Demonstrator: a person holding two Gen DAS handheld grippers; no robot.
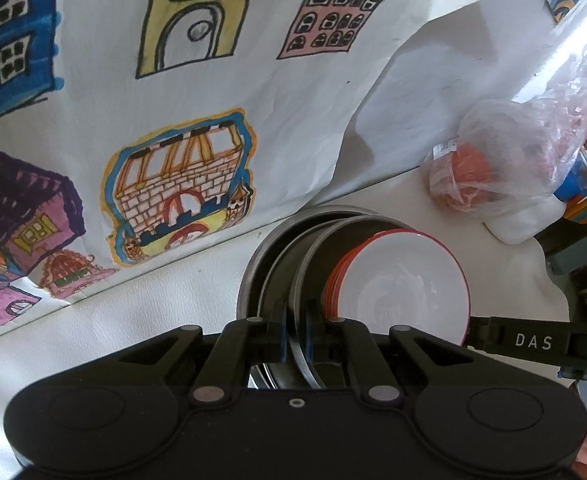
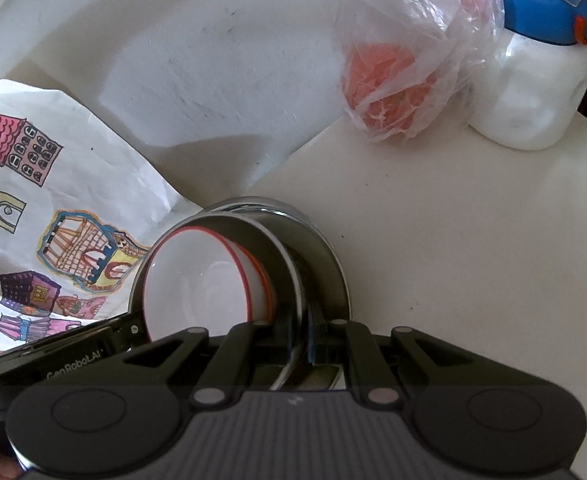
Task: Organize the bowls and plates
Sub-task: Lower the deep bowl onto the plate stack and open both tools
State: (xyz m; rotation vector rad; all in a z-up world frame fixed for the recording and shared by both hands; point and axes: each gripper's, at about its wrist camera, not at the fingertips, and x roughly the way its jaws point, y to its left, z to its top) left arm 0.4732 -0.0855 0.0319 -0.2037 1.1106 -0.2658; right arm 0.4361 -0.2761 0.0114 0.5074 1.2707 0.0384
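Observation:
A stack of nested steel bowls (image 1: 269, 264) holds white plates with red rims (image 1: 405, 280) on the white table. My left gripper (image 1: 296, 338) is shut on the rim of a steel bowl at one side. My right gripper (image 2: 299, 340) is shut on the steel bowl rim (image 2: 325, 256) at the opposite side, with the red-rimmed white plates (image 2: 197, 280) to its left. Each gripper's body shows at the edge of the other's view.
A paper sheet with coloured house drawings (image 1: 153, 120) lies behind the stack. A clear plastic bag with orange items (image 1: 505, 160) and a white bottle with a blue cap (image 2: 533, 80) stand at the table's far right, near its edge.

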